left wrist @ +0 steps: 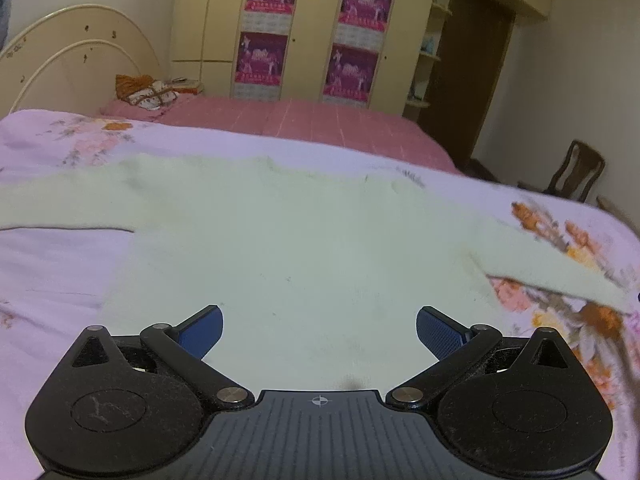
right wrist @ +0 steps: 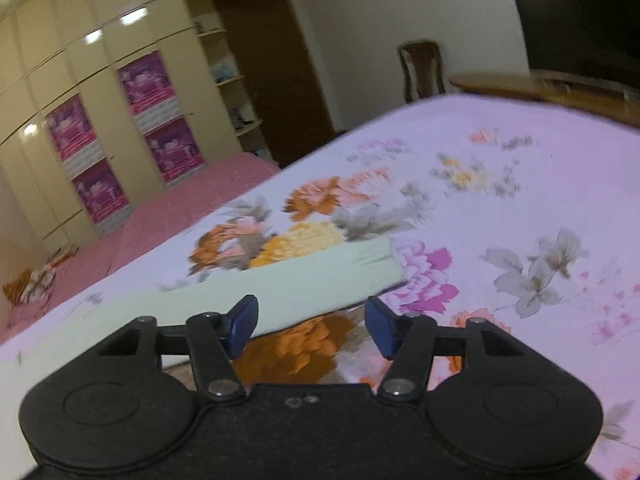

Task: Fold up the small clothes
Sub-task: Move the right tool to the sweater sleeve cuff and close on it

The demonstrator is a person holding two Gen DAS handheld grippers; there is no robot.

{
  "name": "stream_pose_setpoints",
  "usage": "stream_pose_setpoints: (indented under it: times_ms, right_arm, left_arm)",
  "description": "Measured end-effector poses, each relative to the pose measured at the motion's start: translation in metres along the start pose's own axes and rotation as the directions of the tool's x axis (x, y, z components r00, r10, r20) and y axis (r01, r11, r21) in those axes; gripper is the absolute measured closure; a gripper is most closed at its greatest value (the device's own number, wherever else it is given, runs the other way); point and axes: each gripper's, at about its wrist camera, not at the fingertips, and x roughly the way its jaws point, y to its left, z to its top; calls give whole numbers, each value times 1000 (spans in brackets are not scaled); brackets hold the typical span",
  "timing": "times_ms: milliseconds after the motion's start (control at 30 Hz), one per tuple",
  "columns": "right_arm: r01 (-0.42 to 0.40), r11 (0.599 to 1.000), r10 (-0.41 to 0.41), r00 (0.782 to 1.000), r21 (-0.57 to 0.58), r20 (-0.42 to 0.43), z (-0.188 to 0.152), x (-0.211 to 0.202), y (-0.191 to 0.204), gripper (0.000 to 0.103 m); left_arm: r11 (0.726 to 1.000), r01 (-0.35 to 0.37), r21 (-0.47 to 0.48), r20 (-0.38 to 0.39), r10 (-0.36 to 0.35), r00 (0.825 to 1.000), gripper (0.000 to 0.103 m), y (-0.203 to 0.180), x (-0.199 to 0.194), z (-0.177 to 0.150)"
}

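A pale green long-sleeved top (left wrist: 280, 232) lies flat on the floral bedsheet (left wrist: 48, 264), sleeves spread to left and right. My left gripper (left wrist: 319, 330) is open and empty, just above the top's near hem, at its middle. In the right wrist view, the top's right sleeve (right wrist: 320, 280) lies across the sheet with its cuff toward the right. My right gripper (right wrist: 311, 322) is open and empty, just short of the sleeve near the cuff.
A pink checked bedspread (left wrist: 304, 124) covers the far part of the bed, with a bundle of cloth (left wrist: 146, 92) by the headboard. Wardrobes with pink posters (left wrist: 272, 32) stand behind. A wooden chair (right wrist: 422, 70) and a wooden table (right wrist: 552, 88) stand beyond the bed's right side.
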Motion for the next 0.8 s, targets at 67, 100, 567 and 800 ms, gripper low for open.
stream_pose_setpoints:
  times_ms: [67,100,567,800]
  right_arm:
    - [1,998,0,1000,56,-13,2,18,-15,61]
    - [3,996,-1,1000,87,-23,3,28,-22,61]
    - [-28,972,38,999,234,-36,3,75,-58,93]
    - [-26,983,31,999,180,-27,11,78,-48,98]
  left_arm:
    - [1000,-11,3,-14,11,1000,0,-6,9,-1]
    - [1000,-17,5,-21,17,1000,0,-8,13,-2]
    - [999,-26,24,-66,28,997,0,-24,40,8]
    - [999,-29,22,-104,31,994,0,-10,43,13]
